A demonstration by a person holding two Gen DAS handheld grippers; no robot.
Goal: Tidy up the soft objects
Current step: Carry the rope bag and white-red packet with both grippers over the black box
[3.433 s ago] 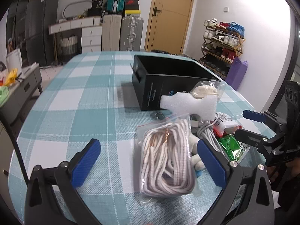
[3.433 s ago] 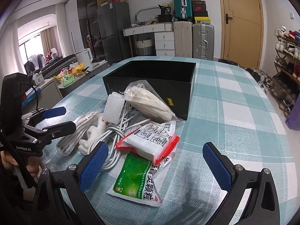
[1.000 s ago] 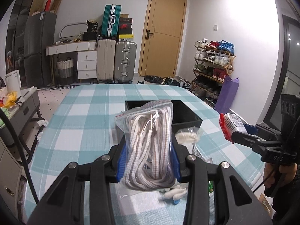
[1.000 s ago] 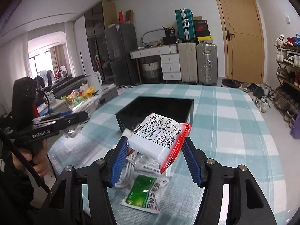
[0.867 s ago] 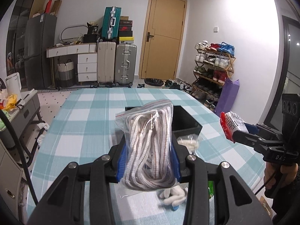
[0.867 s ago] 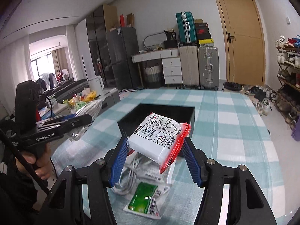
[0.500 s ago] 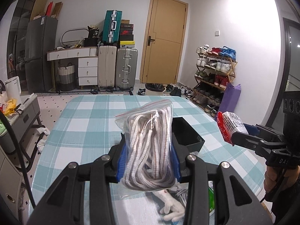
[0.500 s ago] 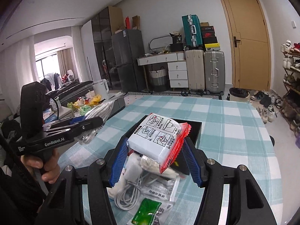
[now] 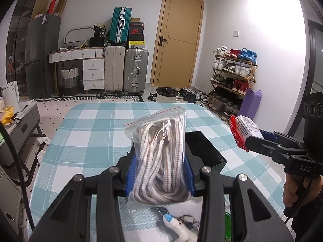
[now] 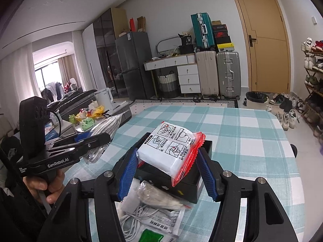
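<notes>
While one black box (image 9: 203, 151) sits below, the left gripper (image 9: 159, 173) clamps one bagged rope (image 9: 161, 157) and the right gripper (image 10: 168, 167) one white packet (image 10: 167, 149).

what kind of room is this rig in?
Most likely a lived-in home, near the entry: a loaded shoe rack, suitcases stacked by a door, and a fridge behind the checked table.

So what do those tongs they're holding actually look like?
Both tongs, left and right, are matte black with silver bolts and ribbed blue pads. Each has a pistol handle under a boxy black block; white lettering marks their sides, and a thin black cable trails from each.
</notes>
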